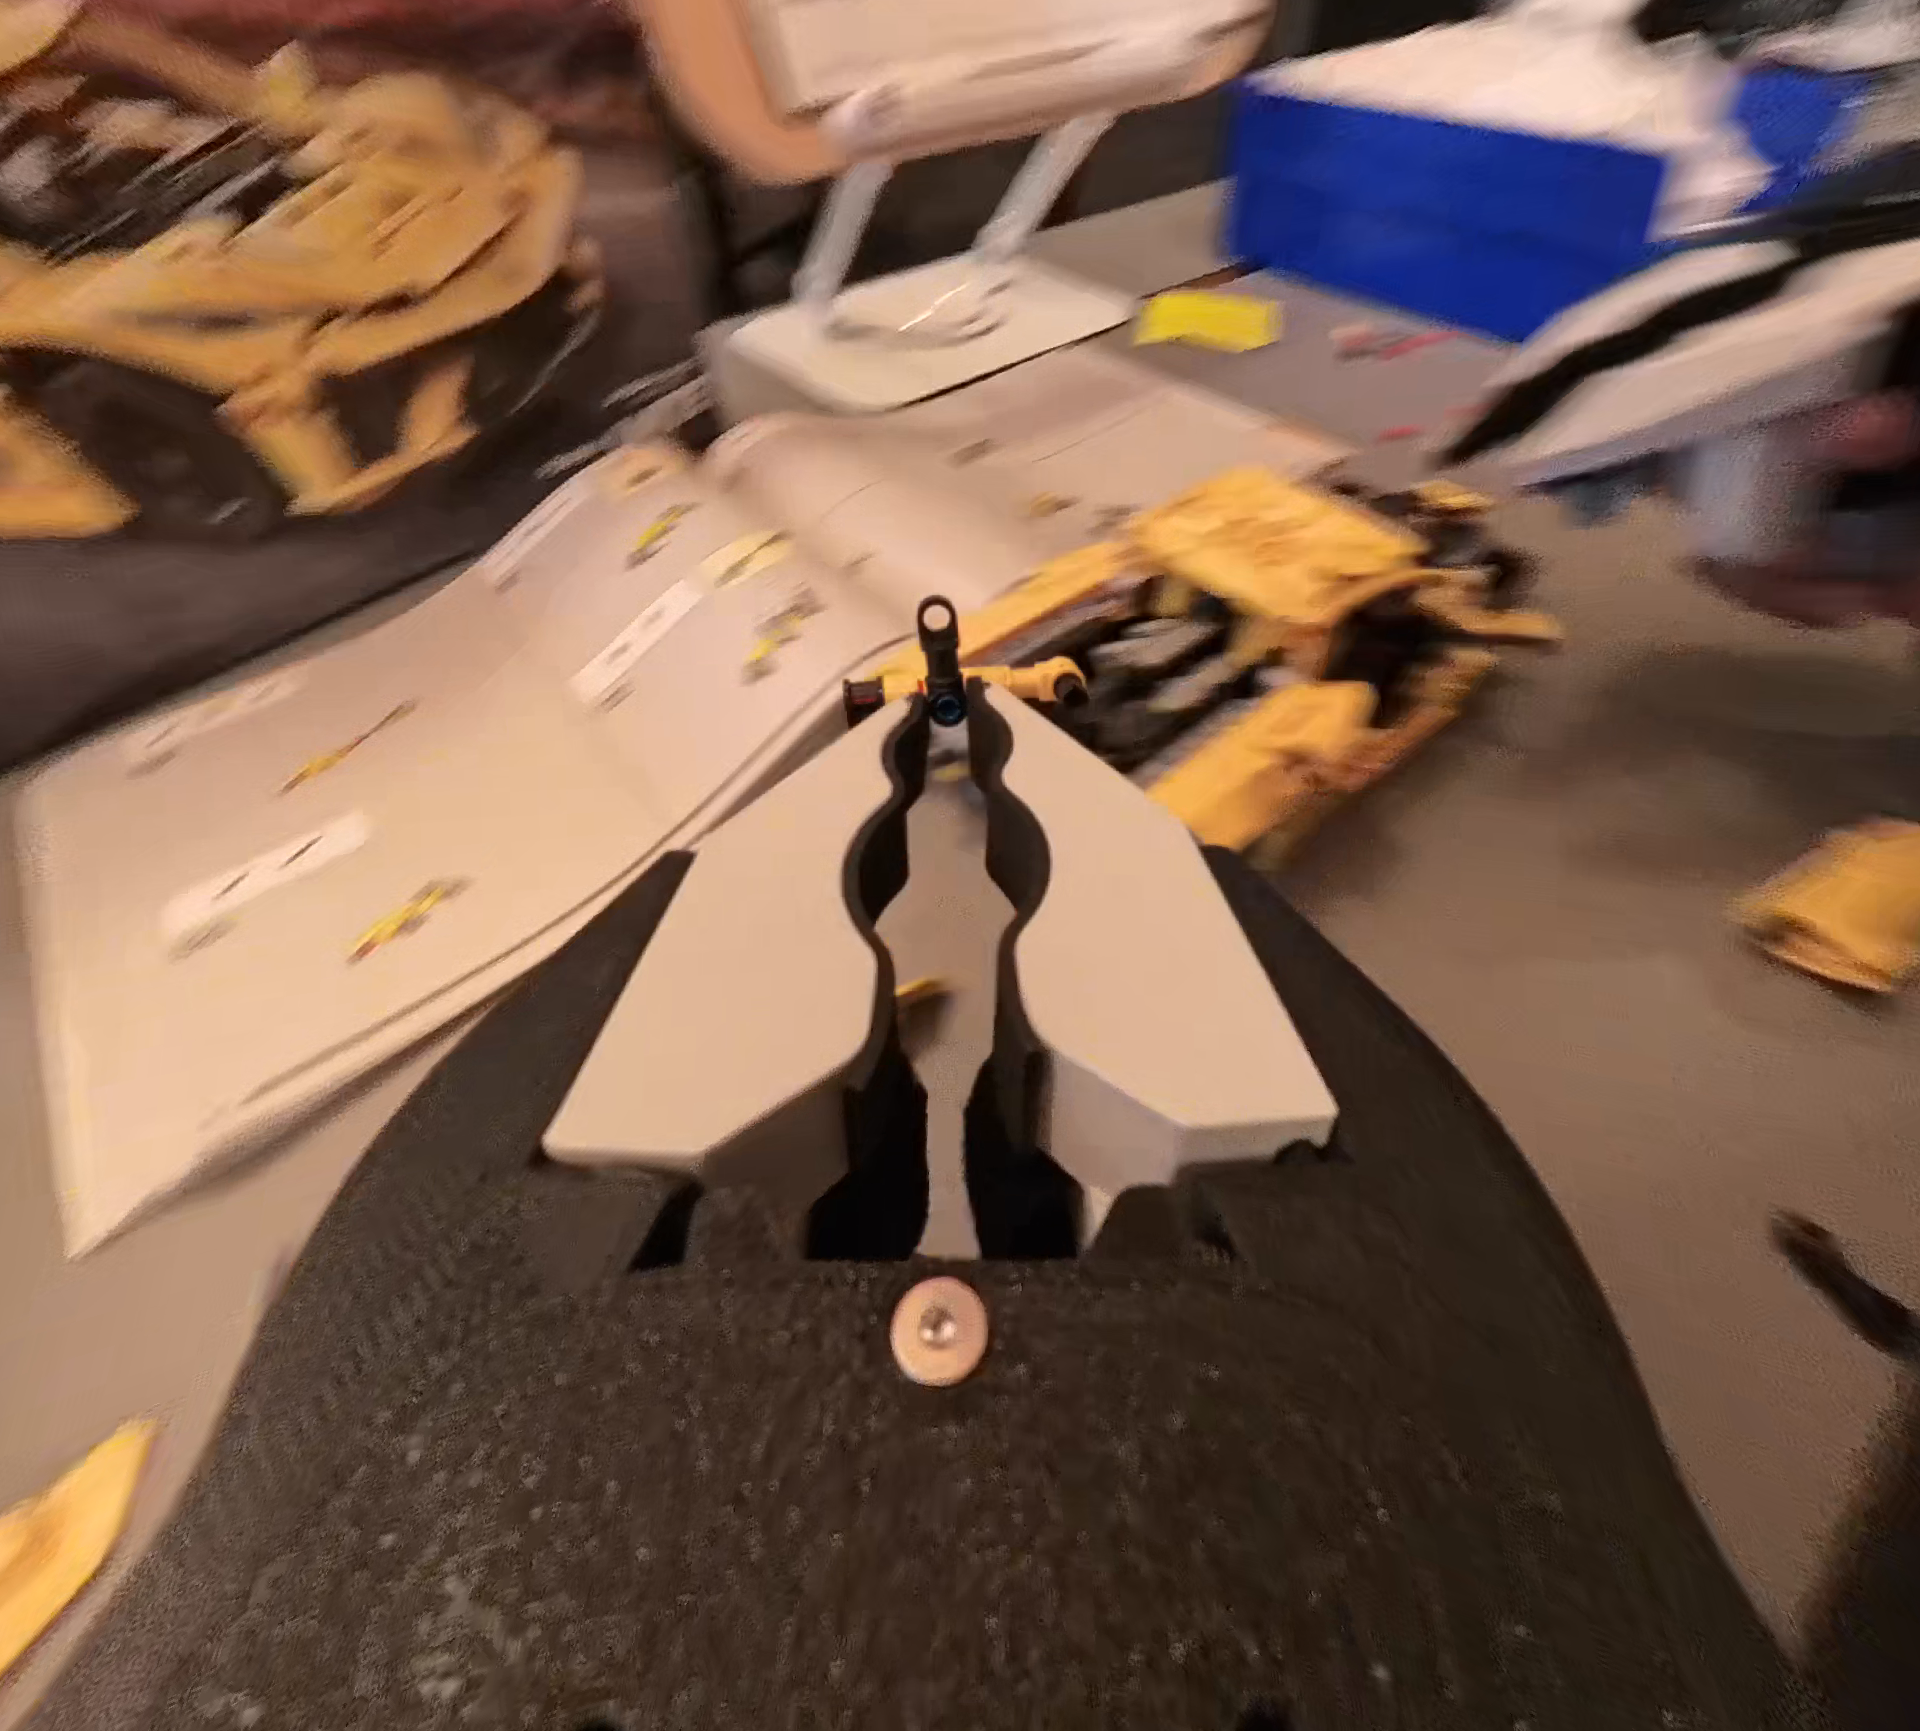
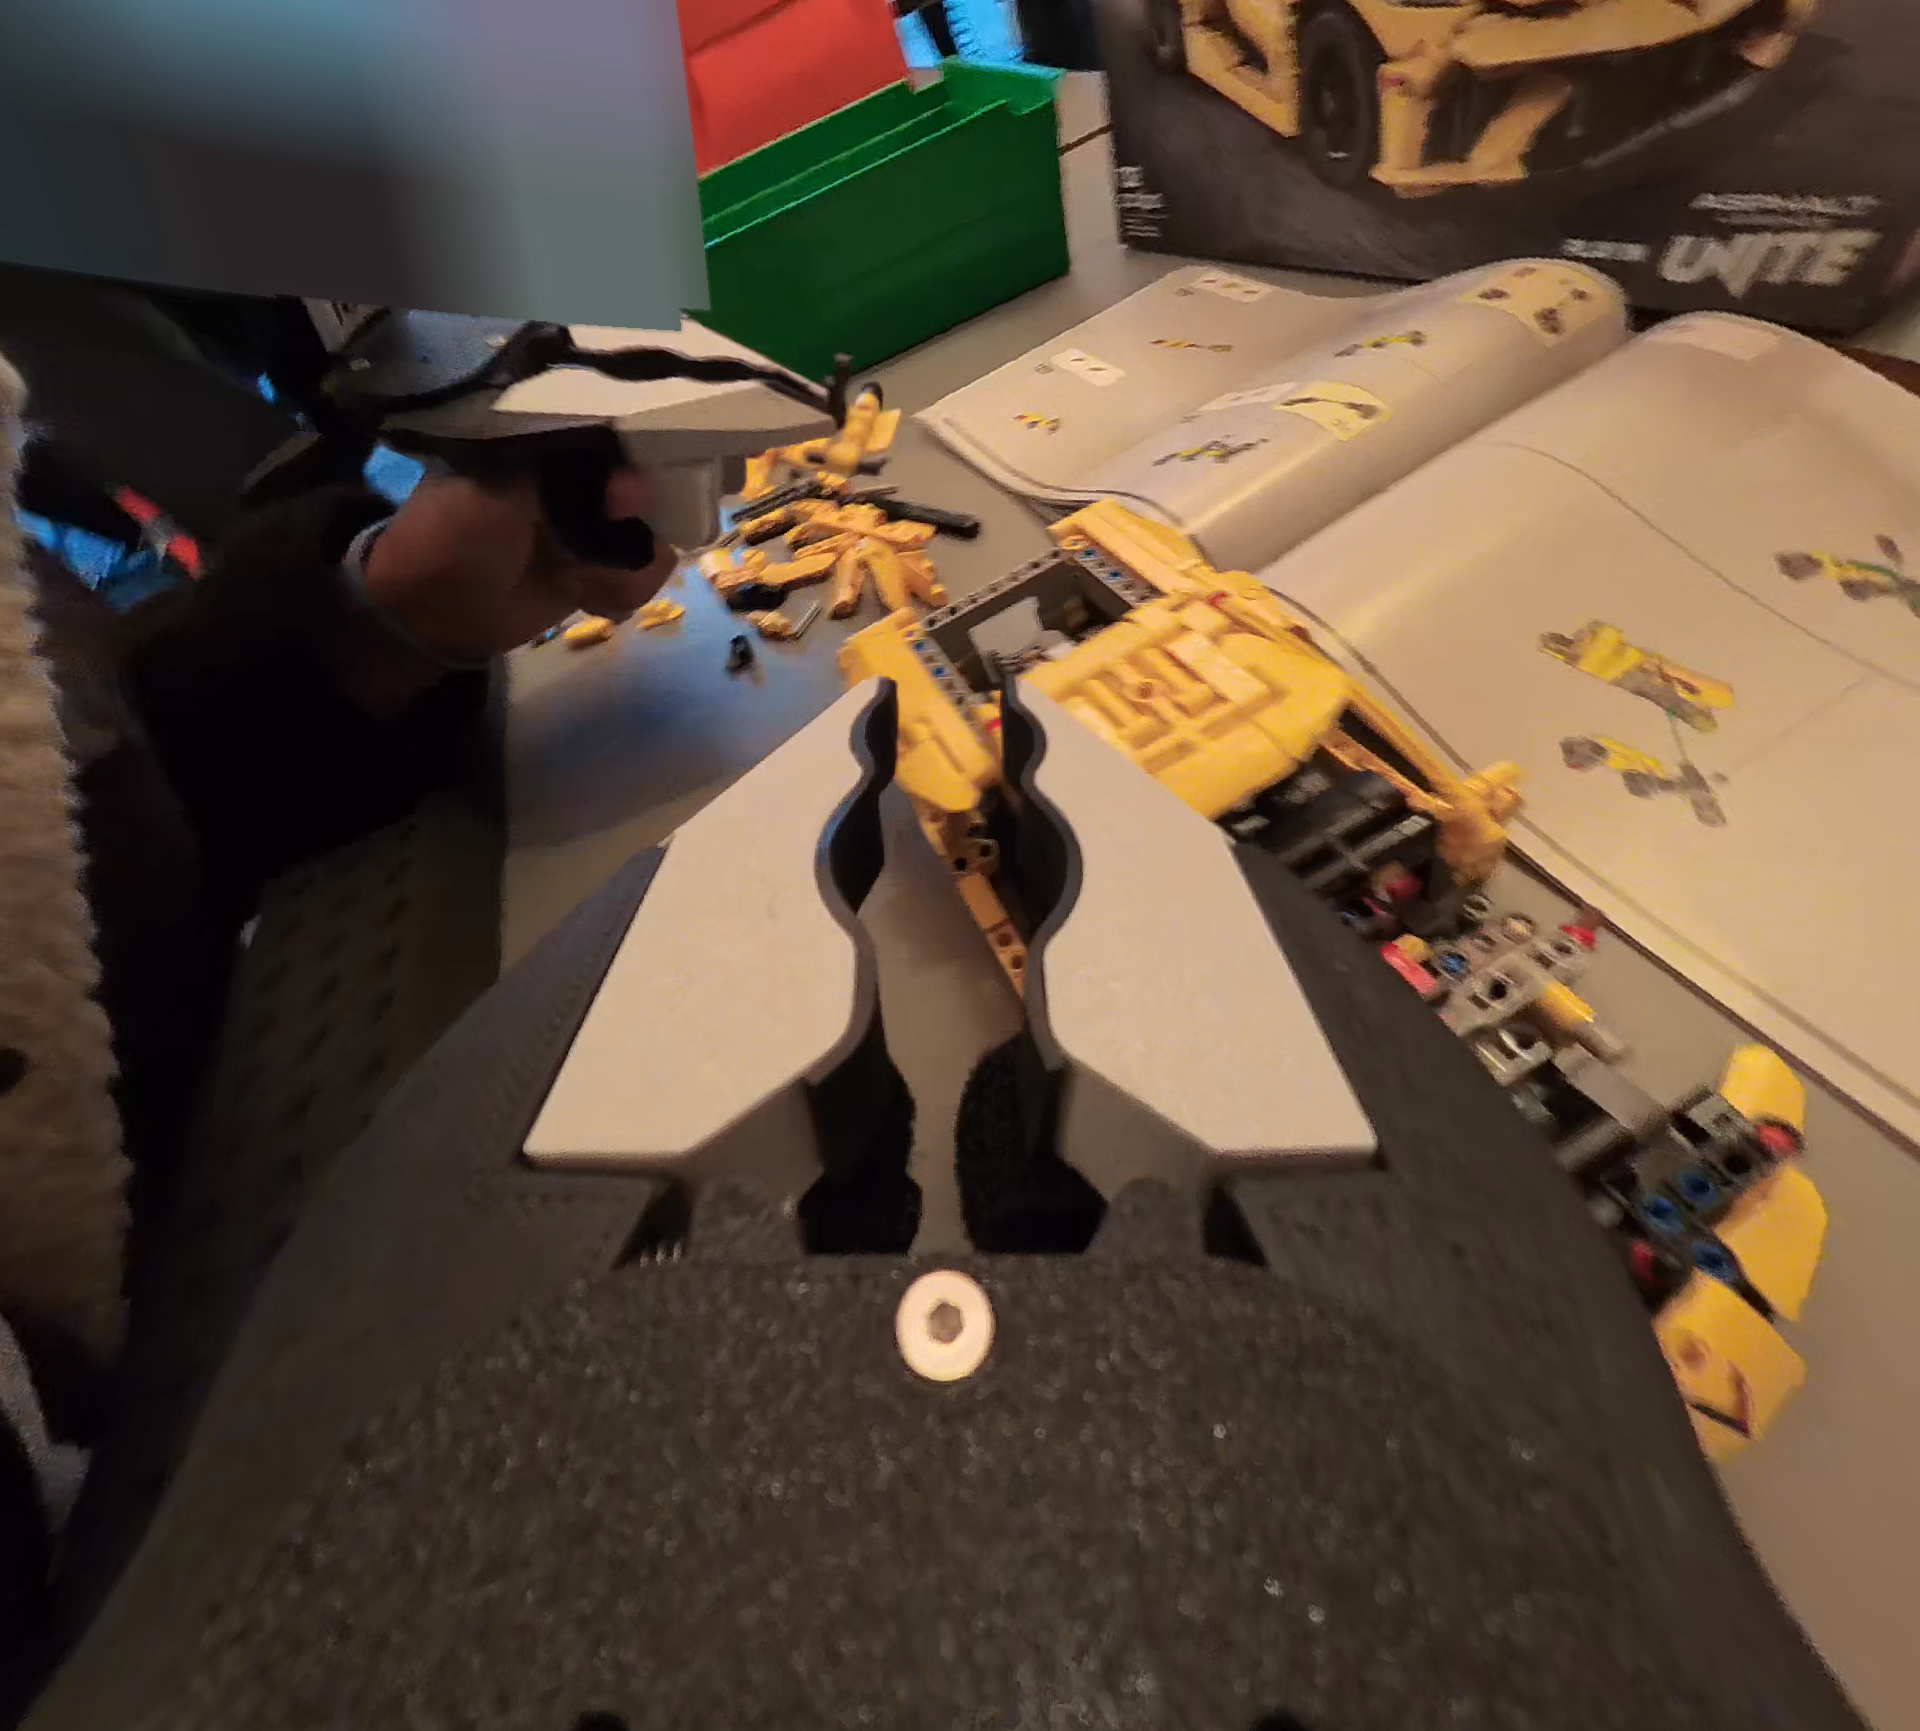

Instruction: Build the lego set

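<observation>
Warm, dim indoor light; everything beyond the sharp left gripper [image 1: 948,713] smears with motion blur, edges bowed.

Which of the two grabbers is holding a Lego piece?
The left gripper. Its tips pinch a small piece made of black, yellow and blue bits. The right gripper holds nothing; it hangs over the yellow car.

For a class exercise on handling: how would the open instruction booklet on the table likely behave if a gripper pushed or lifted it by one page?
The instruction booklet would probably flop: its pages already curve and bulge near the spine. A push likely slides it, since it lies flat on the smooth table. The partly built yellow car overlaps one edge and may drag along.
</observation>
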Motion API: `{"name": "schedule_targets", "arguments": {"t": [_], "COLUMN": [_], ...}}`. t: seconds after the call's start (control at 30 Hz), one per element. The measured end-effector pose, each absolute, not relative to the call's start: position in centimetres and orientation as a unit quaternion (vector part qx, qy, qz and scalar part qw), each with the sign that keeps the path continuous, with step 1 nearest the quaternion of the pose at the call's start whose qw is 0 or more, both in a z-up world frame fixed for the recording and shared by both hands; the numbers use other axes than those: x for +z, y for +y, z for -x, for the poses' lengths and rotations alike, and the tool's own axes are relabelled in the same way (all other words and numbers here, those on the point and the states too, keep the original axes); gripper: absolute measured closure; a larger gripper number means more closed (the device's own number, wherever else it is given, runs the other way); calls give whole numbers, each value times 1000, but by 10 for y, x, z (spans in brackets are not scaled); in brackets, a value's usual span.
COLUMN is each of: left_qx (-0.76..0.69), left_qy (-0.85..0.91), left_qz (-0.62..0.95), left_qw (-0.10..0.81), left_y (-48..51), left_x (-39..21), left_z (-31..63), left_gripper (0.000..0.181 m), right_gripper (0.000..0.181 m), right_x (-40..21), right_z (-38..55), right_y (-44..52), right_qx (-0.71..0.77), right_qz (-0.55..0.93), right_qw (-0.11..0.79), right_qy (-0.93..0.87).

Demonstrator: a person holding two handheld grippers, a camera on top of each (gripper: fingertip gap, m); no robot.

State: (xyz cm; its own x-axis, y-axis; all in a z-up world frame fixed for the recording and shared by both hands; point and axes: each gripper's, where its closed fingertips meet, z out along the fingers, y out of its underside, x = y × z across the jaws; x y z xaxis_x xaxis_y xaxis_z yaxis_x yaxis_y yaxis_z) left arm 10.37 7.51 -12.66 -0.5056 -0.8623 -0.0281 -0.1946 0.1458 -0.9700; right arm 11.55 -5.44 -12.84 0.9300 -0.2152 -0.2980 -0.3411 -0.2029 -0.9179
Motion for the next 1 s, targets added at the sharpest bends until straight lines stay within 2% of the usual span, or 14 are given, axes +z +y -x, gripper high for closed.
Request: {"name": "schedule_targets", "arguments": {"t": [0.13, 0.23, 0.47, 0.57, 0.73, 1.0], "left_qx": [-587, -533, -412, -393, -377, -393], "left_qy": [743, 810, 878, 885, 889, 882], "left_qz": [228, 190, 167, 168, 175, 194], "left_qw": [226, 155, 178, 185, 191, 174], "left_y": [8, -17, -20, -19, -16, -15], "left_x": [-124, -164, -214, -221, -228, -225], "left_z": [-43, -15, -12, -13, -16, -15], "left_gripper": [175, 174, 174, 174, 174, 168], "right_gripper": [163, 163, 166, 164, 164, 162], "right_x": [-121, -129, -143, -168, -222, -226], "right_z": [-79, -64, -31, 20, 42, 43], "right_y": [-43, -37, -33, -41, -42, -34], "right_qx": [94, 102, 188, 252, 170, 155], "right_qz": [778, 797, 818, 850, 911, 908], "right_qw": [612, 590, 543, 456, 335, 337], "right_qy": [107, 74, 36, -73, -171, -196]}}
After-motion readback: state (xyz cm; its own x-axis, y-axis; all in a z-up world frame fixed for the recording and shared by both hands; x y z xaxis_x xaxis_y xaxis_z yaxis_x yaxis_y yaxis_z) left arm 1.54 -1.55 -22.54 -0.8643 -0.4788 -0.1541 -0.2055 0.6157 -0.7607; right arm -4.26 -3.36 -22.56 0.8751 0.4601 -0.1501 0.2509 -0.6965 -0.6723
